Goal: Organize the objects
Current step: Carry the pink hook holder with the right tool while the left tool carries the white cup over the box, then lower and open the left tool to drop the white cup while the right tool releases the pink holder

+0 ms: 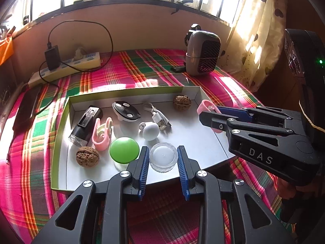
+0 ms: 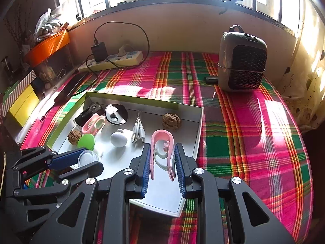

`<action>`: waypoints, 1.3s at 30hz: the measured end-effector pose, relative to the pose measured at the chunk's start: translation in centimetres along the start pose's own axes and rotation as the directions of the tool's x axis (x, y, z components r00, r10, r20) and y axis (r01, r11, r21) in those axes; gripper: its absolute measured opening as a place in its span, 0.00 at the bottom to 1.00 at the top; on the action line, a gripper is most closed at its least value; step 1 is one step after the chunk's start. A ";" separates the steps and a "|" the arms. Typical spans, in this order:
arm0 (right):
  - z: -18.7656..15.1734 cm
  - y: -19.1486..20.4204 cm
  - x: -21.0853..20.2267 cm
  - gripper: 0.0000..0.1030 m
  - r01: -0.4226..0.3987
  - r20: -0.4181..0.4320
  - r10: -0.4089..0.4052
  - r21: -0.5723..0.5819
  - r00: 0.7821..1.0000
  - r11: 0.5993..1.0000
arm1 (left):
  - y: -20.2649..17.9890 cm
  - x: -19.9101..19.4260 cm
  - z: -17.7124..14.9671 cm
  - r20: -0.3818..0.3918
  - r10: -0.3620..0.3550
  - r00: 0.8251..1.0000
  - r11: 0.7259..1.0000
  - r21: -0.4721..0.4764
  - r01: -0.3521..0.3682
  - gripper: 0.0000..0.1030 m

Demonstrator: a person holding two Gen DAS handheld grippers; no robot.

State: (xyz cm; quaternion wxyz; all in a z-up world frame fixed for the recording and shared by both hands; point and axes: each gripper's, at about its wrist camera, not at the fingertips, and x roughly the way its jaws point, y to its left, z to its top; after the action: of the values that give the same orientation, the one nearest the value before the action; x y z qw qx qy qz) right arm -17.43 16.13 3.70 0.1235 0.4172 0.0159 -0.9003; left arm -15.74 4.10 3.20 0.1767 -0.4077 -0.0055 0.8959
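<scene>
both grippers are loaded over the tray (image 1: 61,142): left gripper (image 1: 163,162) clamps the clear jar (image 1: 163,158), right gripper (image 2: 162,166) pinches the pink clip (image 2: 162,152). keep both squeezes firm, lift straight clear of the rim.

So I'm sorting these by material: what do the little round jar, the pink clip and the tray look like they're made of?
Round jar: clear glossy plastic or glass, see-through ribbed wall; cannot tell which.
Pink clip: smooth moulded plastic, thin curved arms, with a pale green inner piece.
Tray: looks like cardboard, with folded corners, a white matte inside and green outer walls.
</scene>
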 end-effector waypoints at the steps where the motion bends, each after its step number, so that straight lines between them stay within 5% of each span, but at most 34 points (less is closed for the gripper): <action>1: 0.2 0.0 0.4 0.24 -0.005 -0.008 0.005 -0.005 1.000 1.000 | 0.0 0.2 0.1 -0.001 0.000 1.000 1.000 -0.001 0.000 0.25; 39: 1.2 -0.2 4.5 0.24 -0.020 -0.087 0.016 -0.043 0.996 0.999 | -0.7 3.9 0.6 -0.061 0.015 0.998 0.999 0.032 -0.013 0.25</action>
State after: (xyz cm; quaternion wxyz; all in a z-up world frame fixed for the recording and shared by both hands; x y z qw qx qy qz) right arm -21.18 15.20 1.07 0.1399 0.4533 0.0373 -0.8795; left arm -18.29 6.06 0.87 0.1768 -0.4323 0.0168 0.8841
